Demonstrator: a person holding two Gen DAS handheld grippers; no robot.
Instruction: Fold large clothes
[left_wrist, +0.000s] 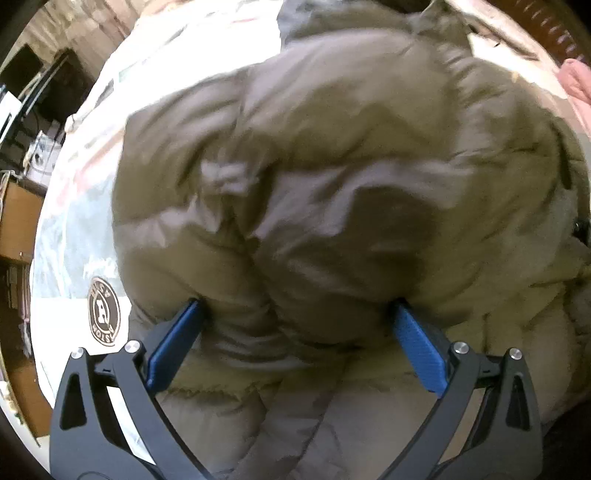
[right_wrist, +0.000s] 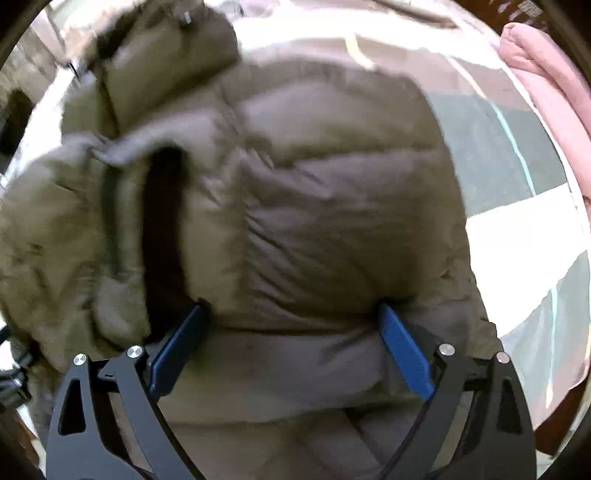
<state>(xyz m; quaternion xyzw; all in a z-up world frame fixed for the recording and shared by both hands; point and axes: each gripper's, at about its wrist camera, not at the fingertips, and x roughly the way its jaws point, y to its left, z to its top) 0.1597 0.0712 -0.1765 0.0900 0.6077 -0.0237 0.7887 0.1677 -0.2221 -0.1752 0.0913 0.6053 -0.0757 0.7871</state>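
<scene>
A large olive-brown puffer jacket (left_wrist: 332, 177) lies bunched on a bed and fills both views; it also shows in the right wrist view (right_wrist: 314, 206), with a dark opening and a hood at the left. My left gripper (left_wrist: 297, 308) is open, its blue pads wide apart and pressed against a puffy fold of the jacket. My right gripper (right_wrist: 291, 310) is open too, its blue pads spread against a thick fold of the jacket. Both images are motion-blurred.
The bed has a pale patterned cover (left_wrist: 74, 229) with a round brown logo (left_wrist: 104, 317). A pink blanket (right_wrist: 546, 96) lies at the right edge. Wooden furniture and clutter (left_wrist: 18, 218) stand to the left of the bed.
</scene>
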